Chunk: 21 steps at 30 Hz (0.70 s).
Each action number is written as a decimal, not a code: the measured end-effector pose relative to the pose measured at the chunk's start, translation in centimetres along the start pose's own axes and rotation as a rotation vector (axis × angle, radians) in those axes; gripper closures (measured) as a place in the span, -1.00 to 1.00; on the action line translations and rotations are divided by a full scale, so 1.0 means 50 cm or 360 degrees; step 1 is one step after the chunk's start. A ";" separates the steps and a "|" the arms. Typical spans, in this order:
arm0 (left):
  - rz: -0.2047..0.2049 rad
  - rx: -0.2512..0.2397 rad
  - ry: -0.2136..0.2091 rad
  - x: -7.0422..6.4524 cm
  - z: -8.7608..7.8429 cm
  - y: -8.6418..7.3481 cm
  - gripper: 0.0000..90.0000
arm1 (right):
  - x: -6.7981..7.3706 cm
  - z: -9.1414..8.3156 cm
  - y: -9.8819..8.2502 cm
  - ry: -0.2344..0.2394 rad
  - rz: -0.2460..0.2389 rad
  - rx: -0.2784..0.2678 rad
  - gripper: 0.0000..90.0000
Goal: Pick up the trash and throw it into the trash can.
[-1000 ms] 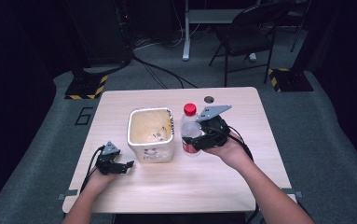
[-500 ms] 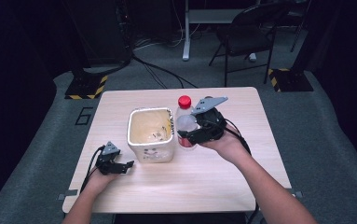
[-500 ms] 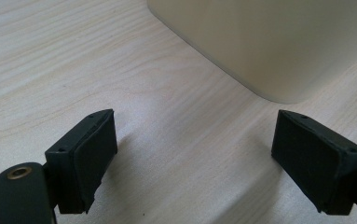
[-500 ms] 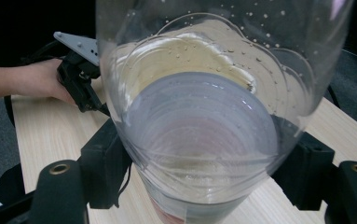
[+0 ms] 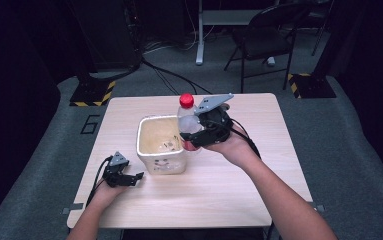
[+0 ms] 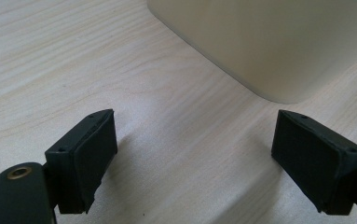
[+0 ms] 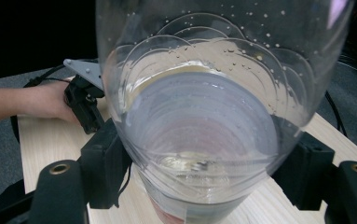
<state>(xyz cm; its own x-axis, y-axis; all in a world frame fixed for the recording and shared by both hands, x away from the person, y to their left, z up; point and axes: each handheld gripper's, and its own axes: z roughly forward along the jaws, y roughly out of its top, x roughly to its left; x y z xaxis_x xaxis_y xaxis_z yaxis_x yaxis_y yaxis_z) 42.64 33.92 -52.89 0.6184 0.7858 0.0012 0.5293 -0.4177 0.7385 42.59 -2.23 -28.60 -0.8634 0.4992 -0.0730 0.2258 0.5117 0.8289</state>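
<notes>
Clear glossy plastic bottle (image 5: 188,125), matt wooden table (image 5: 229,190)

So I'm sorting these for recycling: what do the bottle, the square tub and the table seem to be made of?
Bottle: clear, glossy plastic, most likely; you see through its ribbed wall, droplets inside; red cap looks plastic too.
Square tub: cream, smooth, opaque, probably plastic, though glazed ceramic can't be ruled out.
Table: pale wood grain, matte; wood or laminate.

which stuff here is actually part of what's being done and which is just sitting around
In the job:
- clear plastic bottle with red cap, clamped in the right gripper
- cream square tub, beside the bottle
- left gripper, open, resting on the table near the tub

Lying about:
- black folding chair behind the table
- floor cables
- yellow-and-black striped stand feet
</notes>
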 end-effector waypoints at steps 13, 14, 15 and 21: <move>-0.0003 -0.0003 0.0001 0.000 0.000 0.000 -0.69 | 0.012 0.055 0.044 0.0041 -0.0020 -0.0015 -0.39; -0.0006 -0.0001 0.0000 -0.001 0.000 0.000 -0.69 | 0.013 0.059 0.047 0.0044 -0.0023 -0.0018 -0.39; -0.0008 0.0001 -0.0002 -0.001 0.000 0.000 -0.69 | 0.013 0.063 0.050 0.0045 -0.0020 -0.0022 -0.39; -0.0007 -0.0002 -0.0003 0.000 0.000 0.000 -0.69 | 0.017 0.091 0.059 0.0049 -0.0030 -0.0012 -0.39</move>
<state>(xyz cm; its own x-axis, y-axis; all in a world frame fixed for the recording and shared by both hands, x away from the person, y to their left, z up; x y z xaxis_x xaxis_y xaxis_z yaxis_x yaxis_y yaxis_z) 42.63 33.90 -52.91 0.6171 0.7868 -0.0034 0.5315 -0.4137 0.7392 44.58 2.87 -28.73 -0.8811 0.4674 -0.0717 0.2058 0.5156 0.8318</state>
